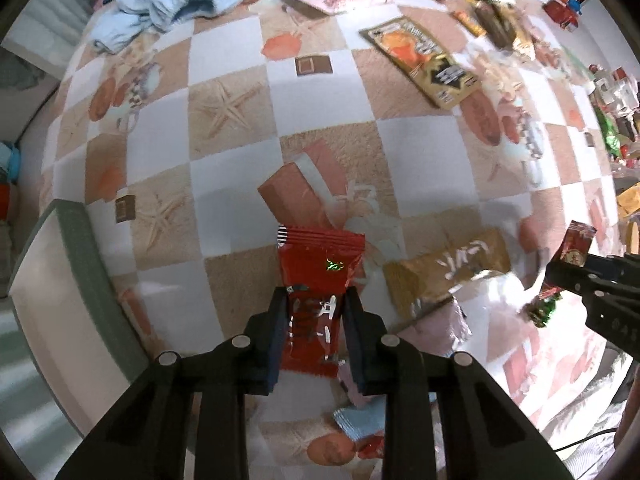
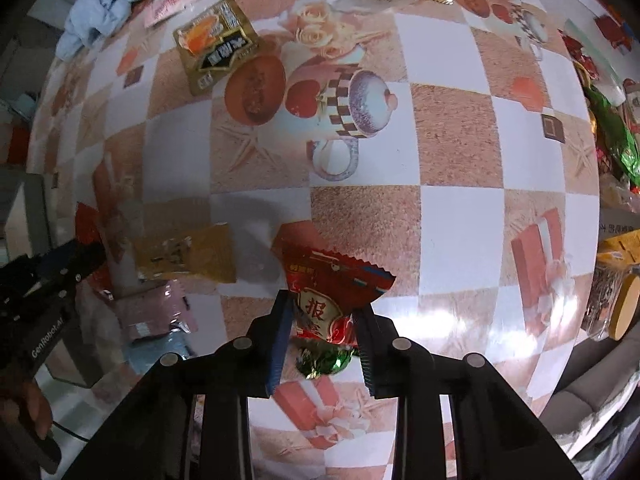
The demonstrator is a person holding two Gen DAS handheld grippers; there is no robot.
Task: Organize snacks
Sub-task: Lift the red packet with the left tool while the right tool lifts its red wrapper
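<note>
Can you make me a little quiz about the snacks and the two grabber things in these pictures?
1. True or false: the left tool holds nothing.
2. What colour is the snack packet between the left tool's fingers?
A. blue
B. red
C. white
3. Fill the gap: the right tool grips a red packet with crinkly ____ foil at its lower end.

Key
1. False. It is shut on a snack packet.
2. B, red.
3. green. The foil shows between the fingers, and the other camera sees it too. A gold packet lies on the checked tablecloth between the two tools.
</note>
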